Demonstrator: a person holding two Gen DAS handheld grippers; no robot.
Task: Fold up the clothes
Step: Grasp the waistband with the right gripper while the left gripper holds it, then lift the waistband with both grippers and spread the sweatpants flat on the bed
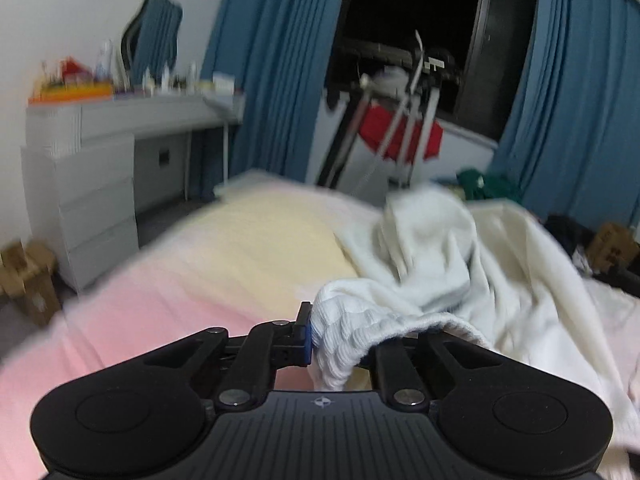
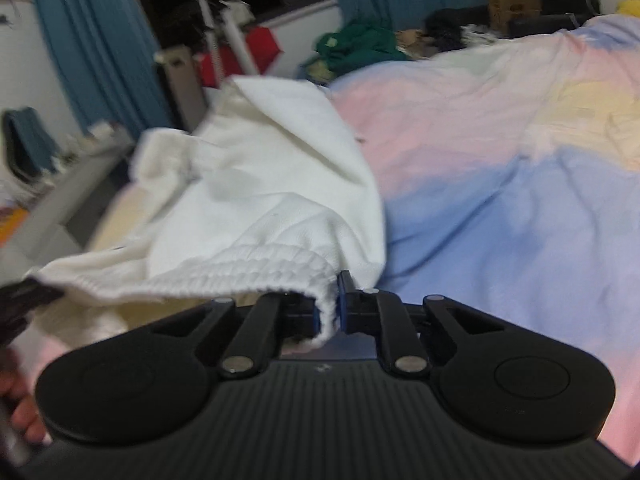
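A white knit garment (image 1: 432, 256) with a ribbed elastic waistband lies bunched over the pastel bed sheet (image 1: 224, 248). My left gripper (image 1: 340, 340) is shut on one end of that waistband; the cloth drapes over its right finger and hides it. In the right wrist view the same white garment (image 2: 264, 184) hangs lifted off the bed sheet (image 2: 500, 184), and my right gripper (image 2: 329, 312) is shut on the other end of the waistband, which stretches away to the left. Both views are motion-blurred.
A white dresser with drawers (image 1: 92, 184) stands left of the bed. A drying rack with a red cloth (image 1: 400, 136) is by the blue curtains (image 1: 272, 68). Green clothes (image 2: 356, 48) and cardboard boxes (image 2: 514, 0) lie beyond the bed. A hand (image 2: 20, 408) shows at lower left.
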